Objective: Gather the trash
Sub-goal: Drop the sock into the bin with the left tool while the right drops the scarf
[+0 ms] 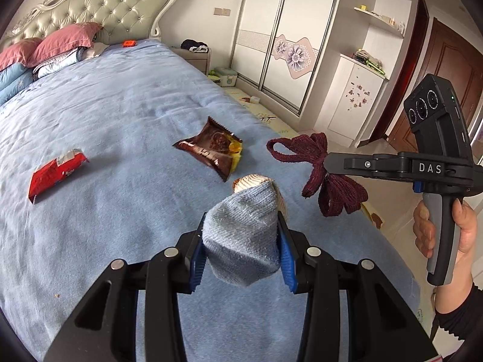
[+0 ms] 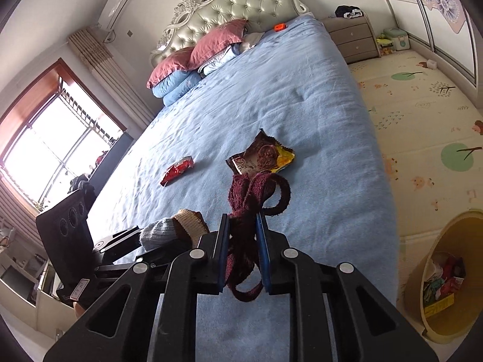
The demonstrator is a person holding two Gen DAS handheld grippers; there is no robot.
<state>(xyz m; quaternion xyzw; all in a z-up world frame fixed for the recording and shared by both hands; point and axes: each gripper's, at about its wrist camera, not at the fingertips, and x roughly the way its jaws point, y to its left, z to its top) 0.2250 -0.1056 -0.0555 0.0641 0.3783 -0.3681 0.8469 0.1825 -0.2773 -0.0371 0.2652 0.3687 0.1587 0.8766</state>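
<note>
My left gripper [image 1: 241, 221] is shut on a blue-grey sock [image 1: 241, 241] with a beige cuff, held up over the blue bed [image 1: 120, 105]. My right gripper [image 2: 243, 220] is shut on a dark red knitted piece [image 2: 253, 193], whose loops hang out past the pads. From the left wrist view the right gripper [image 1: 327, 163] sits to the right, the red knit [image 1: 332, 190] dangling from its tip. A brown and yellow snack wrapper [image 1: 211, 150] [image 2: 262, 155] and a red wrapper [image 1: 55, 175] [image 2: 178, 170] lie flat on the bedspread.
A yellow bin [image 2: 465, 235] with wrappers inside stands on the patterned play mat [image 2: 422, 105] right of the bed. Pillows [image 1: 60, 42] are stacked at the headboard. A nightstand [image 2: 353, 39] and wardrobe [image 1: 286, 30] line the far side. A hand [image 1: 465, 232] grips the right tool's handle.
</note>
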